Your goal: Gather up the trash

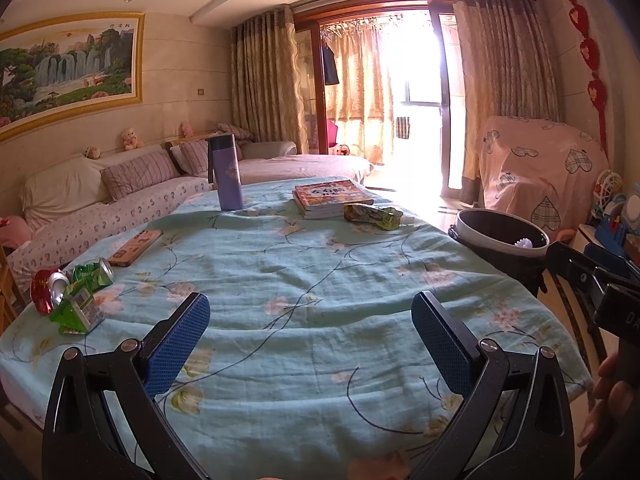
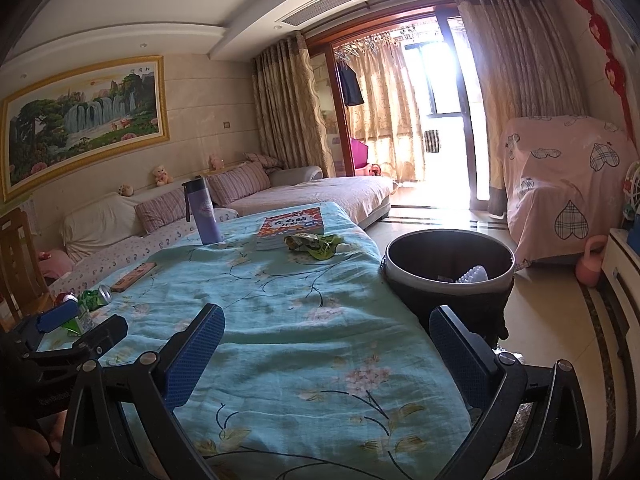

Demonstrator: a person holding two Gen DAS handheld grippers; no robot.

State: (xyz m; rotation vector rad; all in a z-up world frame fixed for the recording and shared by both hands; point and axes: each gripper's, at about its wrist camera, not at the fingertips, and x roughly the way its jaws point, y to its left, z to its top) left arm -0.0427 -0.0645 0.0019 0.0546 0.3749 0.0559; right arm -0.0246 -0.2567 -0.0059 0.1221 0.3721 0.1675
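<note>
A table under a light blue flowered cloth point(image 1: 320, 280) holds trash. At its left edge lie a crushed red can point(image 1: 46, 290), a crushed green can point(image 1: 94, 274) and a green carton point(image 1: 78, 312); they also show in the right wrist view point(image 2: 94, 300). A crumpled green wrapper point(image 1: 372, 214) lies far right by the books, also seen in the right wrist view point(image 2: 314, 245). A black bin point(image 2: 448, 272) stands off the table's right edge with something white inside; it also shows in the left wrist view point(image 1: 502, 244). My left gripper point(image 1: 310, 320) and right gripper point(image 2: 326, 340) hover open and empty over the near cloth.
A purple flask point(image 1: 226, 172), a stack of books point(image 1: 330, 198) and a flat wooden box point(image 1: 136, 246) sit on the table. A sofa point(image 1: 100, 200) runs along the left. A covered armchair point(image 2: 560, 196) stands right. A wooden chair point(image 2: 20, 264) is at the far left.
</note>
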